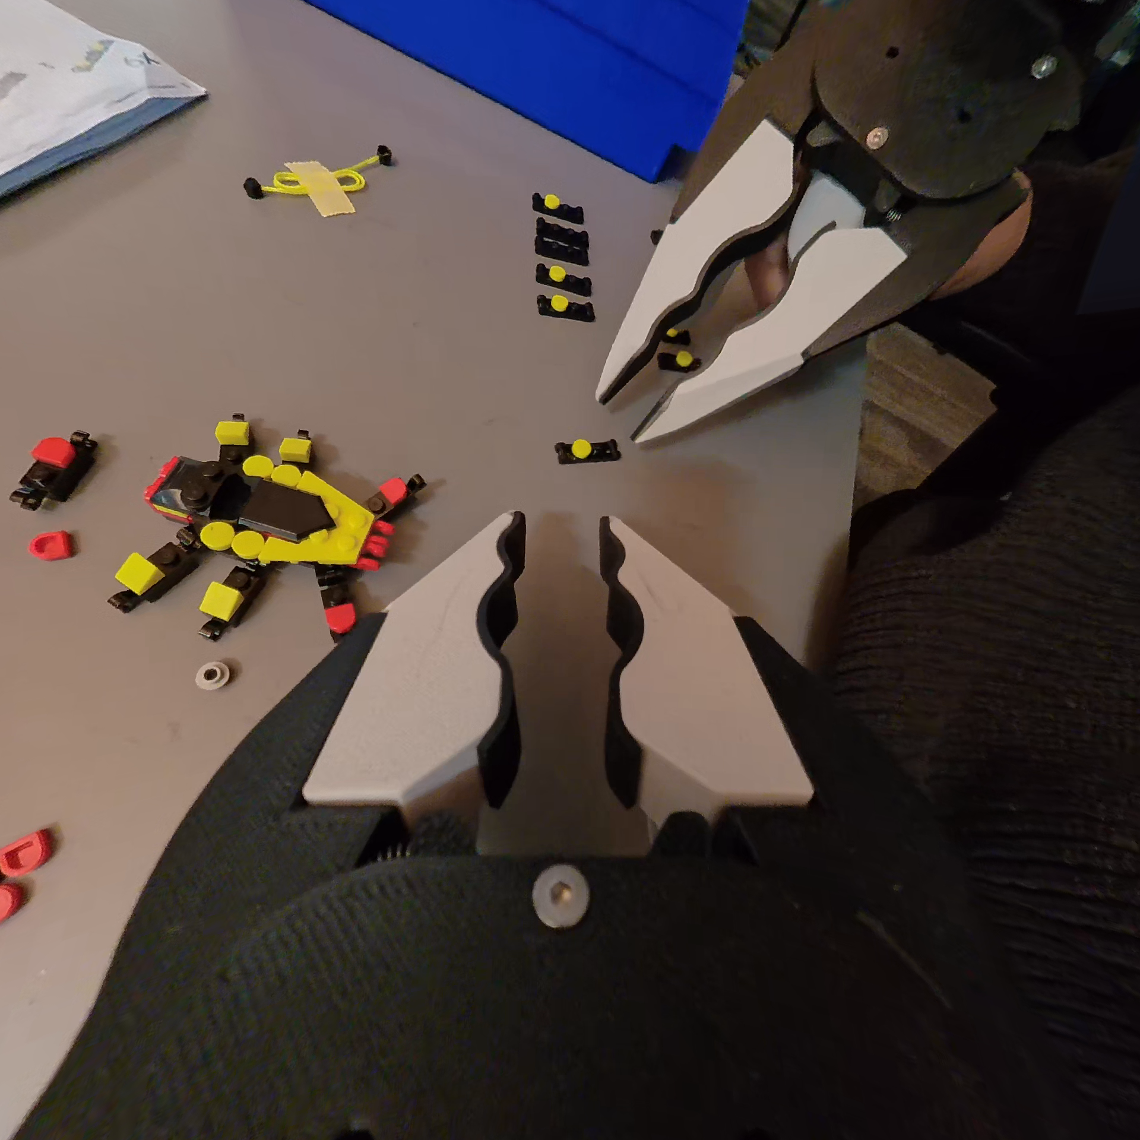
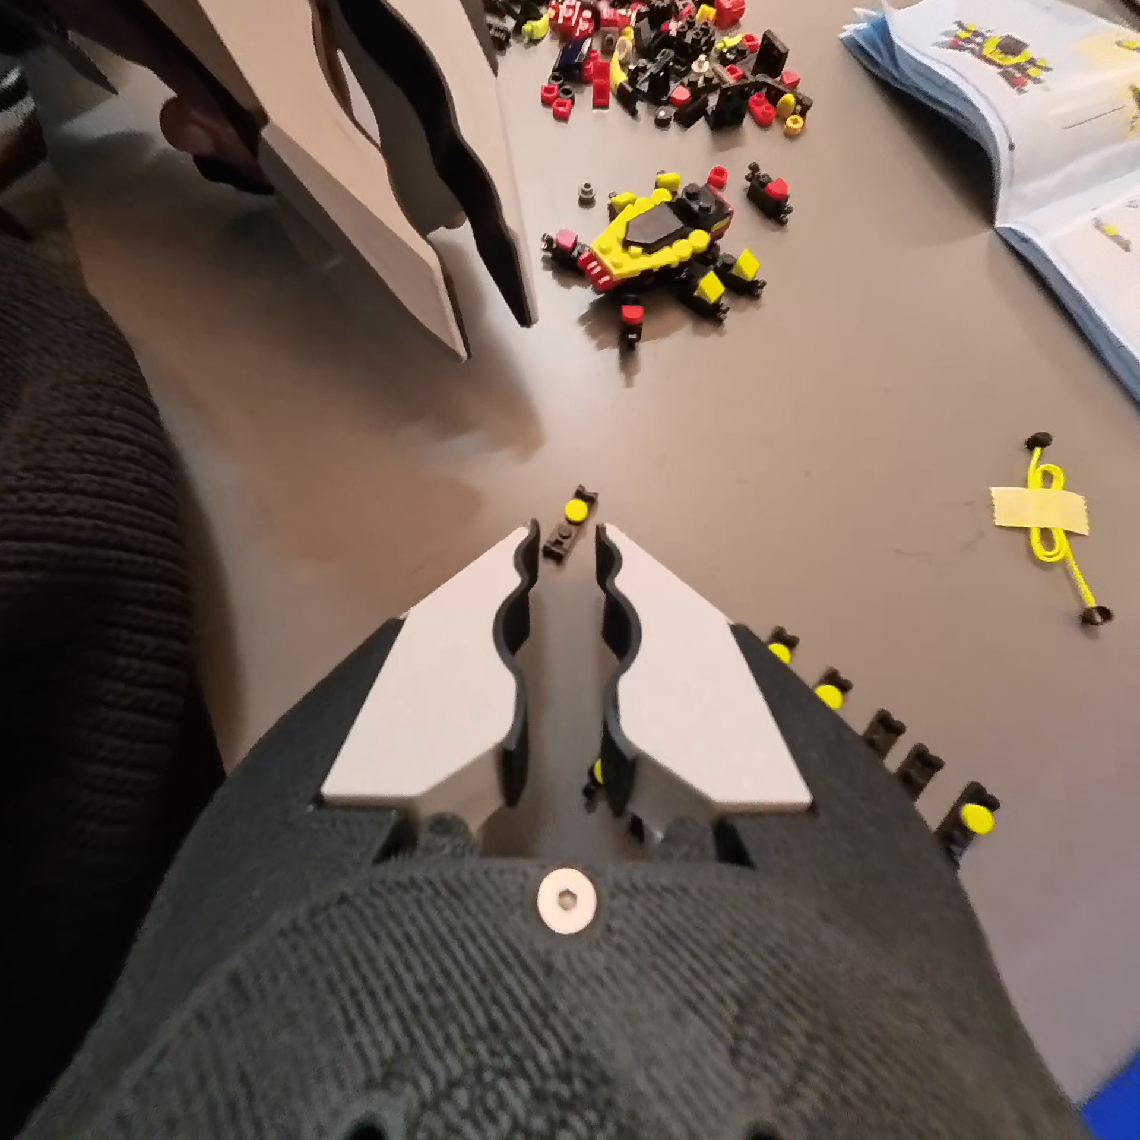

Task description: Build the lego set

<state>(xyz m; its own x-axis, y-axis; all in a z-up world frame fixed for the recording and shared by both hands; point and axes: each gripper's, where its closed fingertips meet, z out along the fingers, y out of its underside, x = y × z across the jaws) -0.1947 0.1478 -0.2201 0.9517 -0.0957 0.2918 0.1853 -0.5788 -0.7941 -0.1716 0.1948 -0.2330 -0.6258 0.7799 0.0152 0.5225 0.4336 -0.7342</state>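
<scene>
A yellow, black and red lego model (image 1: 265,518) with leg pieces lies on the grey table (image 1: 432,370); it also shows in the right wrist view (image 2: 666,247). A small black plate with a yellow round tile (image 2: 570,524) lies on the table just ahead of my right gripper (image 2: 565,529), partly between its open tips, untouched. In the left wrist view that plate (image 1: 586,450) sits between the two grippers. My left gripper (image 1: 561,521) is open and empty, just short of the plate. The right gripper (image 1: 624,418) points down at the table. The left gripper (image 2: 493,336) hovers at upper left.
A row of black plates, some with yellow tiles (image 1: 561,259), lies by the right gripper (image 2: 888,734). A taped yellow string (image 1: 314,179), loose red pieces (image 1: 52,546), a grey round piece (image 1: 214,673), a parts pile (image 2: 666,61), a booklet (image 2: 1018,123) and a blue bin (image 1: 555,61) surround them. Spacing between my two grippers at the tips: around 6 cm.
</scene>
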